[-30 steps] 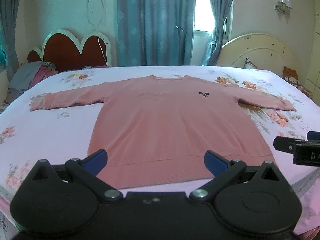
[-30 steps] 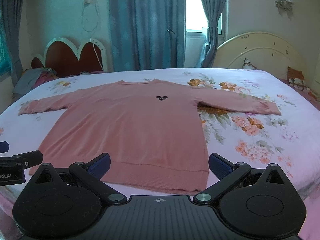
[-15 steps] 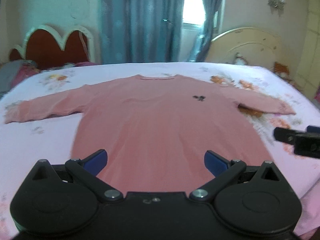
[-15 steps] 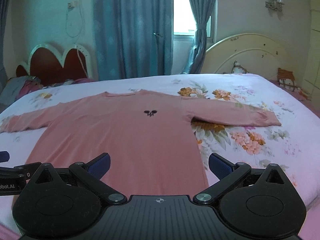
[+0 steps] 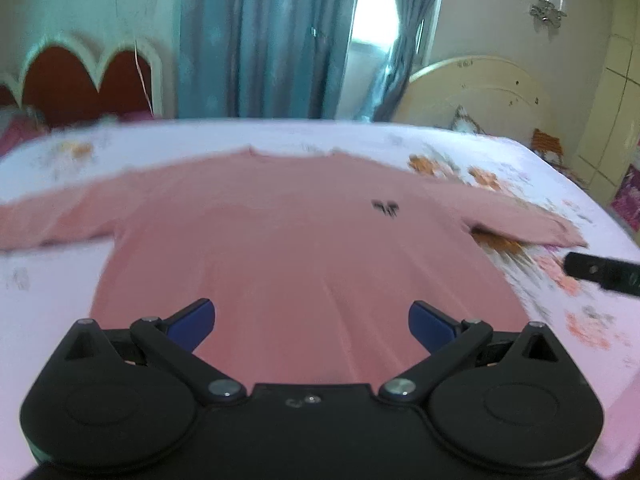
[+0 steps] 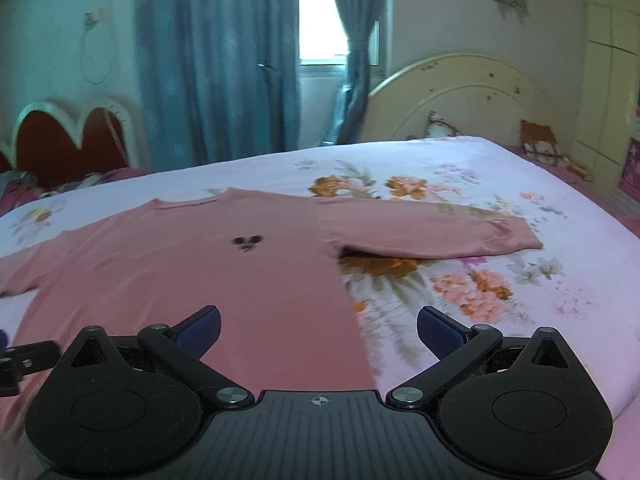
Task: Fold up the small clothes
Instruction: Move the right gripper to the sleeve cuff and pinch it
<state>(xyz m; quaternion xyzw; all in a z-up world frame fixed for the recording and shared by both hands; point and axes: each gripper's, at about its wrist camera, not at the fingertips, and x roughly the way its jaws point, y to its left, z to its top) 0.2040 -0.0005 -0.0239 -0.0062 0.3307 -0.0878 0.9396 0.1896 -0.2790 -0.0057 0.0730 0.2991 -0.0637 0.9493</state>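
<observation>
- Over the last second I moved both grippers forward over the pink sweater [image 5: 304, 248], whose hem slid out of view beneath them.
- My left gripper [image 5: 311, 316] and right gripper [image 6: 318, 322] were wide open, holding nothing.
- The sweater lay flat on the bed [image 6: 540, 216], sleeves spread, unfolded; I judged a sleeve grasp came next.

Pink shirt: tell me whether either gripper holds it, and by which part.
Nothing is held. The left gripper and right gripper have open jaws over the pink shirt.
</observation>
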